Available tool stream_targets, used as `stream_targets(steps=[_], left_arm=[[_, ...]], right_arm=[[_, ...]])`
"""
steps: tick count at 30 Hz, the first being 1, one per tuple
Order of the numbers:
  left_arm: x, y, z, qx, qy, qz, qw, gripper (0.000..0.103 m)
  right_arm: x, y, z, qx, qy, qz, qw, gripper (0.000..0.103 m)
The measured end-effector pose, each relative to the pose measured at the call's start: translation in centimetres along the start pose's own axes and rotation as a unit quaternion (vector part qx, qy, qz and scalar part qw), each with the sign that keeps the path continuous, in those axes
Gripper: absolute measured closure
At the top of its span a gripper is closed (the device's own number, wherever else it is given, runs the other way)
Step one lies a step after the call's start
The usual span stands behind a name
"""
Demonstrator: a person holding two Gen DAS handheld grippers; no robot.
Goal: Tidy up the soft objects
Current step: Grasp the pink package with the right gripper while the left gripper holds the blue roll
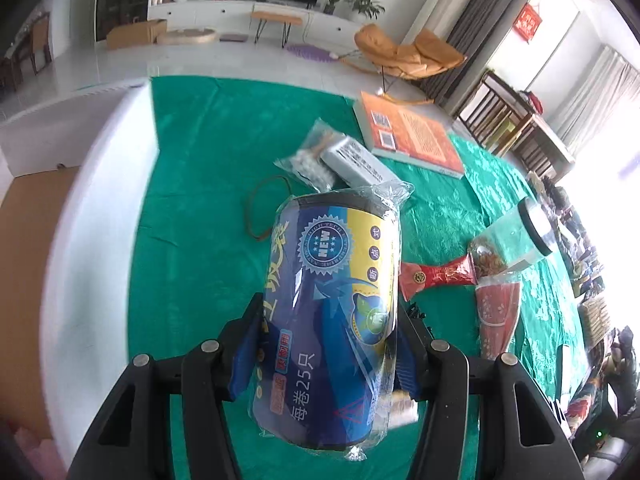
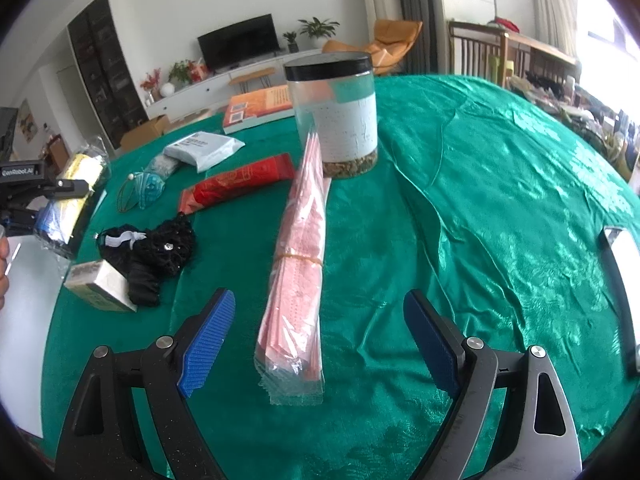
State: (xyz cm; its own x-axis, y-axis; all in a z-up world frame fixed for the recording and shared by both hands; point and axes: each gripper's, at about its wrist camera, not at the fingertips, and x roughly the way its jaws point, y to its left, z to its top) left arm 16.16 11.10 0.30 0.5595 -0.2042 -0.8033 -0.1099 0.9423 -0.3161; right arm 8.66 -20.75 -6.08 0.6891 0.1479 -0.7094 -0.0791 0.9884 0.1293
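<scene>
My left gripper (image 1: pixel 332 316) is shut on a blue and yellow roll of bags in clear wrap (image 1: pixel 328 280), held above the green tablecloth (image 1: pixel 192 184). The right wrist view shows that same roll (image 2: pixel 76 184) at the far left, over the table's edge. My right gripper (image 2: pixel 320 298) is open above a long pink packet in clear plastic (image 2: pixel 298 264), which leans against a clear jar (image 2: pixel 336 120). The packet shows between the blue pads (image 2: pixel 208 336), and neither pad touches it.
On the cloth lie a red pouch (image 2: pixel 240 184), a black mesh bundle (image 2: pixel 160 248), a small box (image 2: pixel 100 284), a teal pouch (image 2: pixel 146 192), a grey packet (image 2: pixel 204 148) and an orange book (image 2: pixel 260 106). A white surface (image 1: pixel 92 200) borders the table's left.
</scene>
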Motion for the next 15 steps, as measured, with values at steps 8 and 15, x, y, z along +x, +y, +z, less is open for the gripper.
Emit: stream_targets(steps=[8,15], left_arm=[[-4.8,1.1,-3.3,0.005,-0.019,-0.007,0.9998,0.047],[-6.4,1.0,-6.1,0.017,-0.015,-0.026,0.9994,0.047]], right_arm=[[1.8,0.5,2.7,0.015,0.047,0.023,0.999,0.015],[6.3,0.5,4.8,0.002,0.143,0.021,0.99,0.077]])
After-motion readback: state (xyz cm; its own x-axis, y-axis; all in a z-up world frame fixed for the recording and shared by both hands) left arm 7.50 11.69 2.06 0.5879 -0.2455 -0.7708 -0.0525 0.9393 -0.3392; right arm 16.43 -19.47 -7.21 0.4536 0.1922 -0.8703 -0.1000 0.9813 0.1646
